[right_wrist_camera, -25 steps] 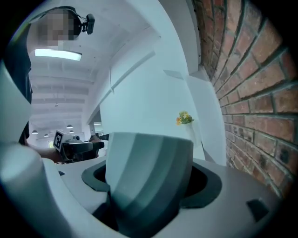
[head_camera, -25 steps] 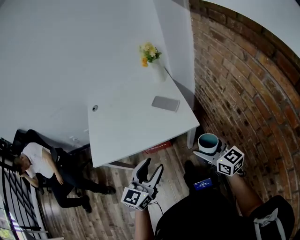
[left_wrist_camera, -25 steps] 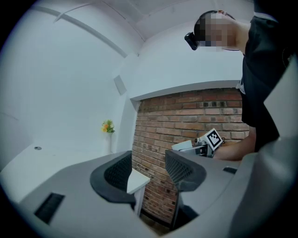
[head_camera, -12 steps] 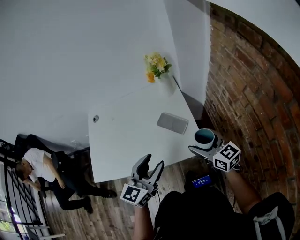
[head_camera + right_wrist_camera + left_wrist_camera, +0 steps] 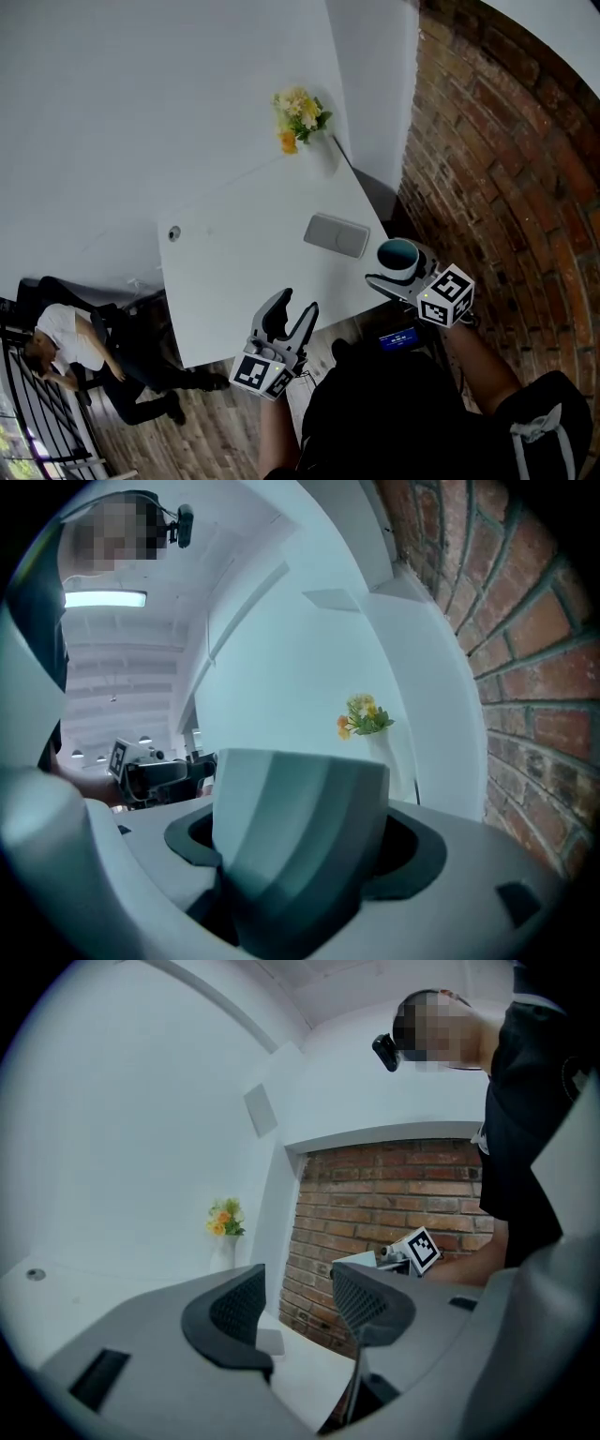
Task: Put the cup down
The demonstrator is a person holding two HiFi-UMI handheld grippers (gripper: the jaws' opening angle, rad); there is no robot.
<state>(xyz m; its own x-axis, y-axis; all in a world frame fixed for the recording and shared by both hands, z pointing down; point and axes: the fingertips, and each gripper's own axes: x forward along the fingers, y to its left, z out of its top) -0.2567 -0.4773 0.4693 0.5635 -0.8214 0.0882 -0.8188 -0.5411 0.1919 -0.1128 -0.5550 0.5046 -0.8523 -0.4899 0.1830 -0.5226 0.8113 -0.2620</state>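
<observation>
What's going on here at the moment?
A person holds a two-jaw gripper in each hand. The right gripper is shut on a teal-and-white banded cup, held at the right edge of the white table, not yet set down. The left gripper is open and empty near the table's front edge.

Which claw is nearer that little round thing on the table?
Left. The left gripper is at the near table edge, right of the disc; the right gripper, holding the cup, is farther right.
</observation>
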